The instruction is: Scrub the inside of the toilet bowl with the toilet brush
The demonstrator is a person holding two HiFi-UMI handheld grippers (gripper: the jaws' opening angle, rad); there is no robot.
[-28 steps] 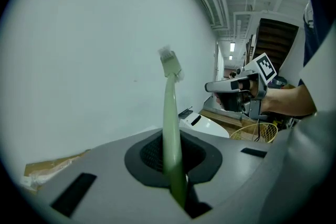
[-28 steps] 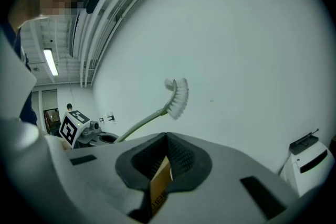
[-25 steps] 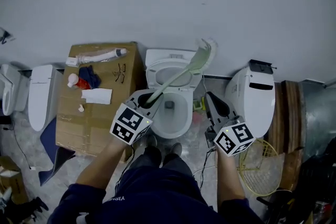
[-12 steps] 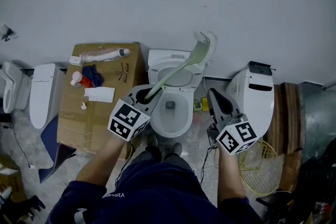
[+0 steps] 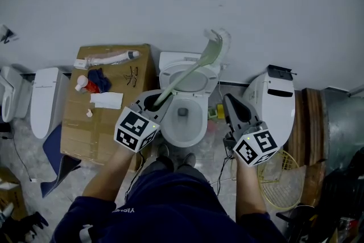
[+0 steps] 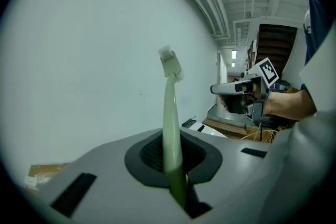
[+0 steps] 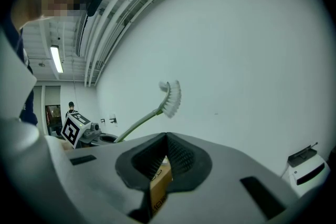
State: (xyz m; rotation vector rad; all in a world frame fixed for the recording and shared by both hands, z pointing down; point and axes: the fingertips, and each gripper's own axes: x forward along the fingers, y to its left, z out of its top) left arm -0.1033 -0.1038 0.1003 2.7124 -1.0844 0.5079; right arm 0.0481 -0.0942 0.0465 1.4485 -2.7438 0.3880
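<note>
Between left gripper [image 6: 168,150] fingers: toilet brush [image 5: 192,75] handle, clamped tight. Bristle head is raised in the air near the wall, well above the toilet bowl [image 5: 197,135]. Right gripper [image 7: 165,147] fingers are pinched together, gripping nothing I can make out, beside the bowl. Judgement: no scrubbing contact yet; brush has to go down inside.

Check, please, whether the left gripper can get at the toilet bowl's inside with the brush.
Probably yes: the left gripper holds the toilet brush raised over the open toilet bowl, with nothing in between.
</note>
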